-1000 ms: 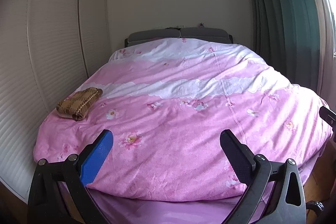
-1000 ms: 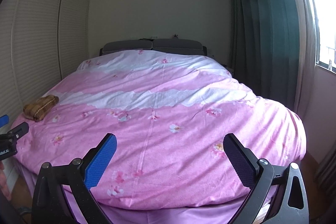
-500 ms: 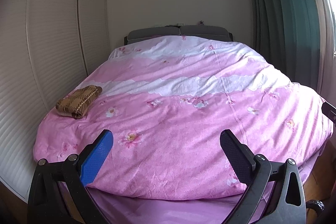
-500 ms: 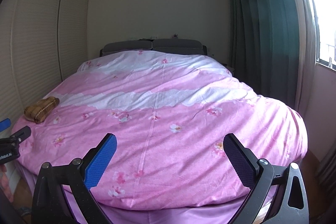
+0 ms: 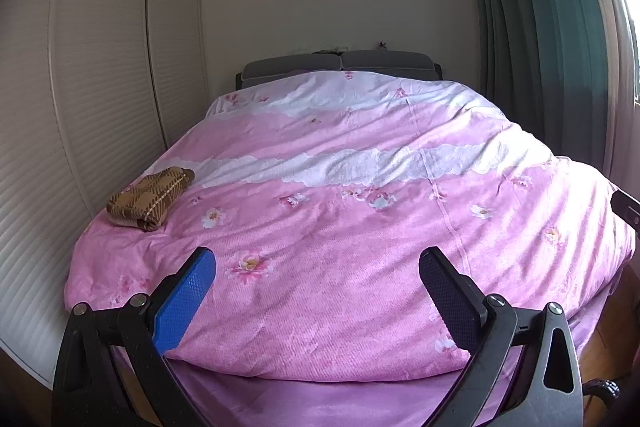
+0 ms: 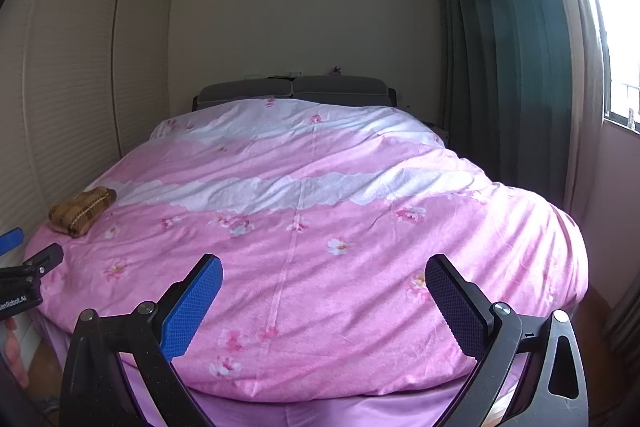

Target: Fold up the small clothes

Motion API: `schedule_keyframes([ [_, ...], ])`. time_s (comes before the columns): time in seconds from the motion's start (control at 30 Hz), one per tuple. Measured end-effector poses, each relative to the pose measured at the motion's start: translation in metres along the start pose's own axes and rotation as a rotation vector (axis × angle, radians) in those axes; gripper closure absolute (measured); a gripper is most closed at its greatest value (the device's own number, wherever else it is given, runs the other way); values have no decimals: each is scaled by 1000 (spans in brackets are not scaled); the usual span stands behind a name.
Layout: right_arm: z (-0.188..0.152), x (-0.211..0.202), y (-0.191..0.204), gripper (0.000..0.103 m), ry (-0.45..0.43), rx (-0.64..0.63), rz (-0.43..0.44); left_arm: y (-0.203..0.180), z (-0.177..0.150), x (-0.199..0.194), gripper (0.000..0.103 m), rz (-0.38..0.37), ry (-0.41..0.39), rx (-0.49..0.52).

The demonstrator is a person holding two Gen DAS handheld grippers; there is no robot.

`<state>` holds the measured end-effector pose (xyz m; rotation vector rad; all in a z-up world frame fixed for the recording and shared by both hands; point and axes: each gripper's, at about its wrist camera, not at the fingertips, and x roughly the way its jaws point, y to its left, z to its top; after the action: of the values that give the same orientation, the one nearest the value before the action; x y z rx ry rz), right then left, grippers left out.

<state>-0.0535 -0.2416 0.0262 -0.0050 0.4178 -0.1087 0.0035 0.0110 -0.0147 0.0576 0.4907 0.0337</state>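
One large bed fills both views, covered by a pink floral duvet [image 5: 360,227] with two white scalloped bands across it; this duvet serves as the reference for all positions below. Beyond its far end stands a grey padded headboard [image 5: 340,63] against a plain wall. Along its left side runs a slatted wardrobe [image 5: 100,87] with sliding doors. Along its right side hang dark green curtains [image 6: 500,67], with a bright window [image 6: 616,27] past them in the right wrist view. Below the near edge of the duvet a pink sheet [image 5: 320,399] shows. The left gripper [image 5: 316,291] is held off the near edge, released, both jaws spread wide with only duvet visible between them. The right gripper [image 6: 324,295] is likewise held off the near edge, further toward the curtain side, released and holding nothing. The one small garment, a folded brown plaid cloth [image 5: 150,197], lies on the duvet near its left edge, just short of the nearer white band, well apart from both grippers and untouched.
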Motion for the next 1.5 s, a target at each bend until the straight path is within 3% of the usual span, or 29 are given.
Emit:
schedule_keyframes([
  [1.5, 1, 9, -4, 1, 6, 1, 25, 2, 1, 8, 0, -49, 33, 21],
])
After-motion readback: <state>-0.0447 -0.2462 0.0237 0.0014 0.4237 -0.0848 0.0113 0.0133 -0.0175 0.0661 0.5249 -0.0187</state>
